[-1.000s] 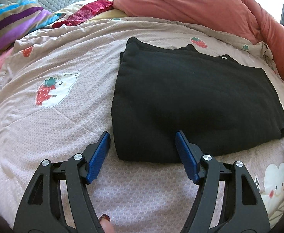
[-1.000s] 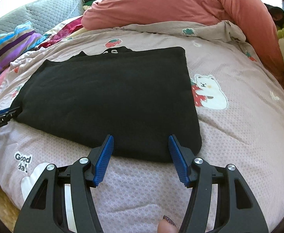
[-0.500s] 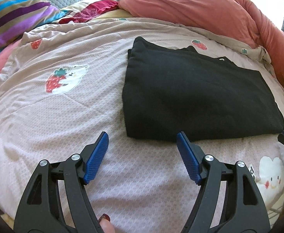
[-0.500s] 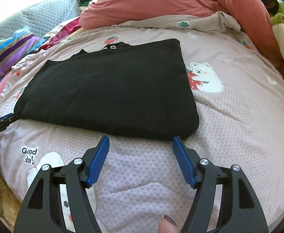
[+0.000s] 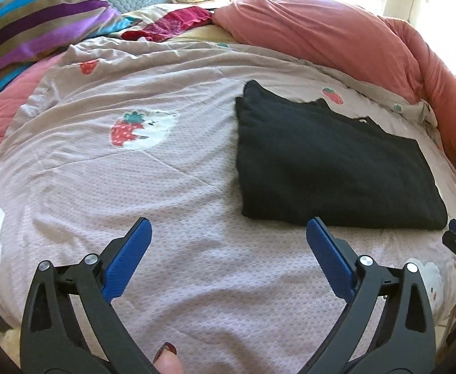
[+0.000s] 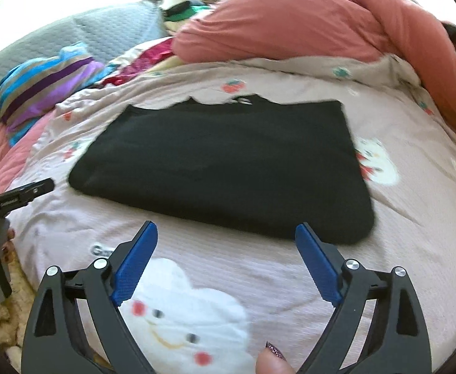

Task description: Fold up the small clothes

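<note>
Between the blue fingers (image 5: 125, 265) of the left claw (image 5: 228, 233) lies only bare quilt (image 5: 172, 193); its jaws have just been opening and now stand wide, holding and touching nothing. Ahead of this claw and off to its right, the folded black garment (image 5: 330, 168) lies flat on the quilt, its near edge just past the right fingertip and clear of it. To the far left of the claw sits a striped pillow (image 5: 38, 21), and beyond the garment a bunched pink blanket (image 5: 321, 34).

The right claw (image 6: 226, 233) has likewise just been opening and gapes wide with nothing in it, hovering above a cloud face (image 6: 181, 314) printed on the quilt. The garment (image 6: 228, 162) lies straight ahead of it, just beyond both fingertips and untouched. At the claw's far left, the other tool's black tip (image 6: 25, 193) shows at the bed's edge.
</note>
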A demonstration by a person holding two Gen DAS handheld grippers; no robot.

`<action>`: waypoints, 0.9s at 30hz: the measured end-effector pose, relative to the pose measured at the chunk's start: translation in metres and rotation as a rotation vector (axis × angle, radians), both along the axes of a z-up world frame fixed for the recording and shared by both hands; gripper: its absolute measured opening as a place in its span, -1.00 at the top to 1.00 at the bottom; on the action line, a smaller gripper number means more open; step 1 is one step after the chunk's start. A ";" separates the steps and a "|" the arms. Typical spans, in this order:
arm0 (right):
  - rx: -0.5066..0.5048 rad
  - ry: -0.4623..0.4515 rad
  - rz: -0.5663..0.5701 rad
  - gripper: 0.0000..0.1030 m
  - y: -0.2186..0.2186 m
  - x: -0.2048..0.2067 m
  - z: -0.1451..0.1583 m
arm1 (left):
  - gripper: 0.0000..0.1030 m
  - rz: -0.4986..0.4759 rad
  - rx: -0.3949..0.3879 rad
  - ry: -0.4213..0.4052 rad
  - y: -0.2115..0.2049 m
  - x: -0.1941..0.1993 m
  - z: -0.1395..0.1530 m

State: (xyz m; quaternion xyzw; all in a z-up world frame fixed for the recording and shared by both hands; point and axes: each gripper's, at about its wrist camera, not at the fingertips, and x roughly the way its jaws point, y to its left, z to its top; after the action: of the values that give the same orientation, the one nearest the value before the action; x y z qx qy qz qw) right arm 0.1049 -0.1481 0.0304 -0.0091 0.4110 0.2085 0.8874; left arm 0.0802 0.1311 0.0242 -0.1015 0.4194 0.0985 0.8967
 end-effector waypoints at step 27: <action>-0.142 -0.111 0.317 -0.86 0.150 0.008 -0.006 | -0.81 0.099 0.019 0.001 0.049 0.025 0.009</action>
State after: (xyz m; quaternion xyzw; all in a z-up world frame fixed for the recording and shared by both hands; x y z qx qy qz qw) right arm 0.1127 0.0020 0.0240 -0.1481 0.3684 0.3154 0.8619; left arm 0.1054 0.1804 0.0336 -0.1137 0.4135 0.1469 0.8913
